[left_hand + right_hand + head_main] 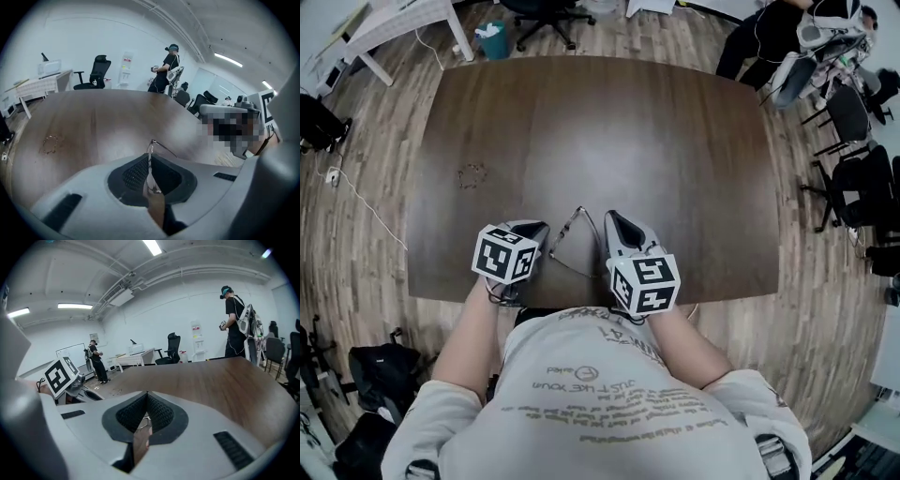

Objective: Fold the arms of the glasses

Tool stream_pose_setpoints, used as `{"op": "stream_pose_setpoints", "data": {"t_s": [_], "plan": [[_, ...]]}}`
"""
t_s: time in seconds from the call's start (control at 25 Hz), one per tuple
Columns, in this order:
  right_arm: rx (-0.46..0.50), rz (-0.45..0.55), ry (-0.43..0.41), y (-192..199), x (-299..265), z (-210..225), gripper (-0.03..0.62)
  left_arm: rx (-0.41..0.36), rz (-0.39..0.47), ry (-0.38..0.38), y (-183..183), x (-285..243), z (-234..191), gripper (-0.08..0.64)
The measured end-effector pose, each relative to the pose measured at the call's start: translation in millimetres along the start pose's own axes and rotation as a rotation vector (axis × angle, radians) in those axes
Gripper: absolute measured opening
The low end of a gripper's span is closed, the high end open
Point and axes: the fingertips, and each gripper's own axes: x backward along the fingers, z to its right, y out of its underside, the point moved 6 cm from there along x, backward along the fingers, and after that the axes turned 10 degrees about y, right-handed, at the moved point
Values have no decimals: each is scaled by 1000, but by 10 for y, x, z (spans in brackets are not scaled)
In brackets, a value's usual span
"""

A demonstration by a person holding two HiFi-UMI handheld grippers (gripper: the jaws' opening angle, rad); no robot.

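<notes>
plainly, the thin wire-framed glasses [565,239] are little more than a fine metal line, held above the near edge of the dark brown wooden table [675,141] between the two grippers. the left gripper [542,232] has its jaws pressed together on the frame: in the left gripper view the wire runs up through the seam of the black ribbed pads [136,173], and a slim arm branches off at the top and slants down to the right. from the head view the wire's long line runs away from the person, from low beside the left gripper to a bend out ahead of both claws, with a second strand leading back toward the right gripper [609,217]. that one's jaws are pressed shut too; a bit of wire shows just under its pads, but whether it is pinched i cannot tell. ahead, the tabletop carries only a faint ring-shaped scuff [472,175], well apart from the glasses. beyond the table stand a black office chair [96,72], a white desk [394,23], a teal bin [492,39] and a person in dark clothes [234,319].
</notes>
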Motion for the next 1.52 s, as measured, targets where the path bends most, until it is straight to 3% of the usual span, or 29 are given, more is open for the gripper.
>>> {"op": "stream_pose_setpoints", "data": {"t_s": [0.16,0.28,0.6,0.8,1.0,1.28,1.52], "plan": [[-23,-22,100,104,-41,-69,14,-14,-67,139,-33,-162,-168,93],[-57,-43,192,236,-2,-114,14,-32,-108,228,-36,-285,-258,104],[-181,-72,396,447,121,-198,14,81,-184,467,-136,-558,-436,106],[-205,-81,465,590,295,-158,14,77,-283,489,-67,-761,-371,106],[-223,-82,506,639,374,-128,14,96,-346,463,-36,-889,-367,104],[-229,-98,497,735,442,-4,14,144,-385,418,0,-998,-303,100],[-209,-86,469,670,370,41,14,221,-379,353,-41,-994,-418,35]]}}
